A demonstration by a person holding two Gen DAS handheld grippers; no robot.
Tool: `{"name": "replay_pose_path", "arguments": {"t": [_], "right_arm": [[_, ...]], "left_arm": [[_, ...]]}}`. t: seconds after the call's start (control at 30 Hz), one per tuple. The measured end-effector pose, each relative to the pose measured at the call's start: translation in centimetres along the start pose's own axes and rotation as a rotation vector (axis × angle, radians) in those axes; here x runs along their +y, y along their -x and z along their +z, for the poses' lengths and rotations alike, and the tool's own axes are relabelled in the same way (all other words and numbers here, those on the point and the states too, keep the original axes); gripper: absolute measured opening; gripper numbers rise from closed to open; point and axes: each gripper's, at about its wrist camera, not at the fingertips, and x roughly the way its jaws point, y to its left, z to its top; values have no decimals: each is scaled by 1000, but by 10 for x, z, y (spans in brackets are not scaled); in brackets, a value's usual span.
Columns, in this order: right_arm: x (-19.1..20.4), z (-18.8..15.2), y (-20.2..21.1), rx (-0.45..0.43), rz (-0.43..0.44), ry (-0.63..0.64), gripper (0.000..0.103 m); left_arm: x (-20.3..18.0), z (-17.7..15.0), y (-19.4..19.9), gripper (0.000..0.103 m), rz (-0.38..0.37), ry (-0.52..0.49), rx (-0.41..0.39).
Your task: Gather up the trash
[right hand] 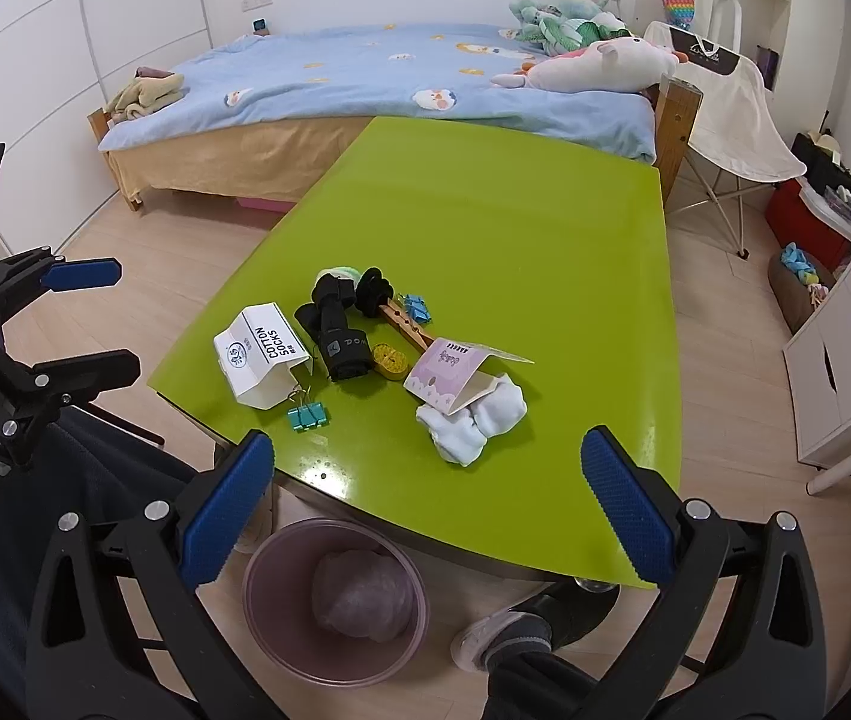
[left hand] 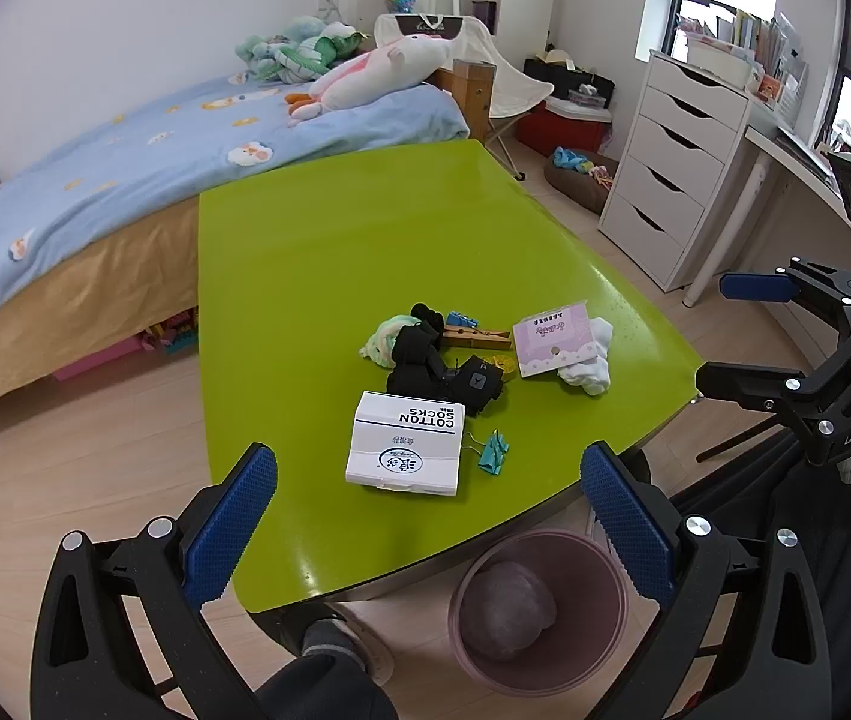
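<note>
Pinkish bin [right hand: 335, 600], contents blurred.

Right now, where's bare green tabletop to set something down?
The far half of the green table toward the bed is bare, as is the near strip between the white socks and the edge. It is crowded mid-table, from the cotton socks box to the pink card.
</note>
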Motion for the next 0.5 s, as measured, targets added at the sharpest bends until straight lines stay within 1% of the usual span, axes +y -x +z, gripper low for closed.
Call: {"name": "replay_pose_path", "arguments": {"t": [0.3, 0.5], "right_arm": [[0, -1, -1, 6, 1, 1, 100], [-1, -1, -2, 11, 3, -1, 100]], "left_arm": [[2, -1, -5, 97, -2, 4, 12], [5, 1, -14, 97, -9, 4, 40]]}}
